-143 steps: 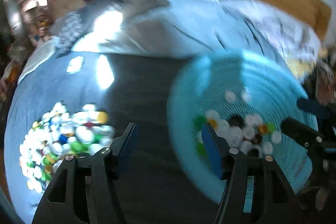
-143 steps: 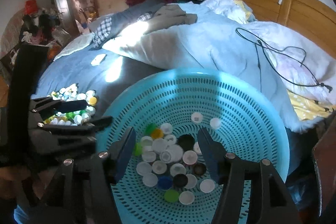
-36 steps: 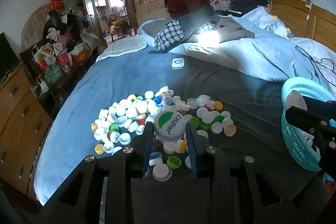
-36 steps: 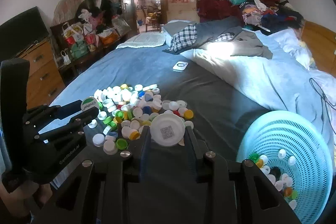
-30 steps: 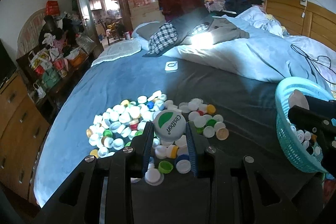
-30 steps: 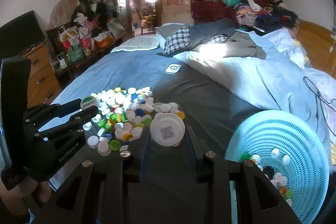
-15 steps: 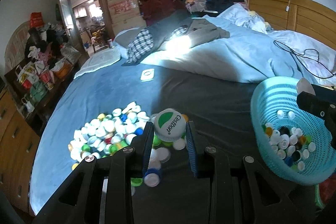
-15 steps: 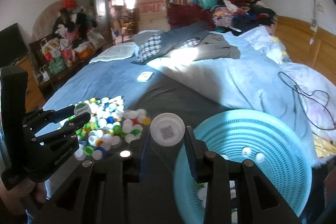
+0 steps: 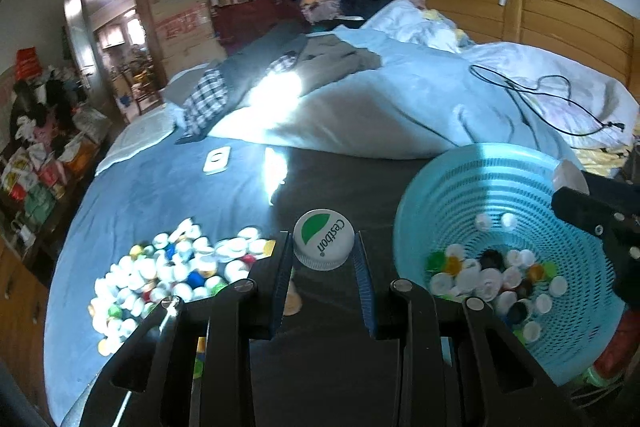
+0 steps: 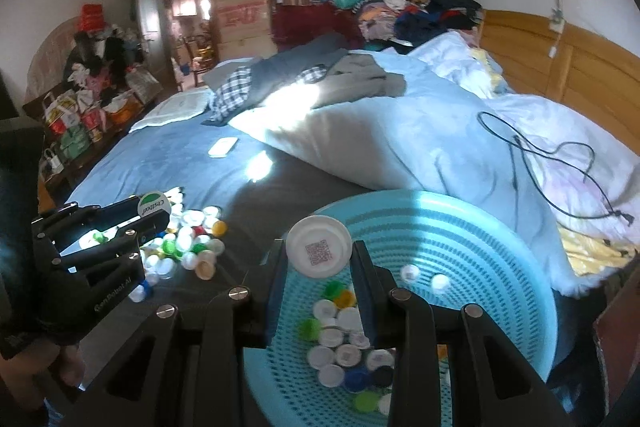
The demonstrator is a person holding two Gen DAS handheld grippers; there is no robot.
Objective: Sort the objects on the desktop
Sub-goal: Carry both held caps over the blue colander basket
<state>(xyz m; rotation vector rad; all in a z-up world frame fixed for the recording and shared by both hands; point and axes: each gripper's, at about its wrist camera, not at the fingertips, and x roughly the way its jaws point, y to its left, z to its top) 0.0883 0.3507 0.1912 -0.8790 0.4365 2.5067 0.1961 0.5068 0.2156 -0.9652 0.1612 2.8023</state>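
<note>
white cap with green cestbon logo (image 9: 323,239) pinched between left claw (image 9: 323,267) fingers, above dark bedspread. white cap with qr code (image 10: 319,246) pinched in right claw (image 10: 319,267), over rim of turquoise perforated basket (image 10: 500,235) holding mixed caps (image 10: 344,343). loose cap pile (image 9: 168,275) lies on bed, left of basket.

Both wrist views look forward and down, close, sharing the basket (image 9: 412,211) and bed (image 10: 160,155).
</note>
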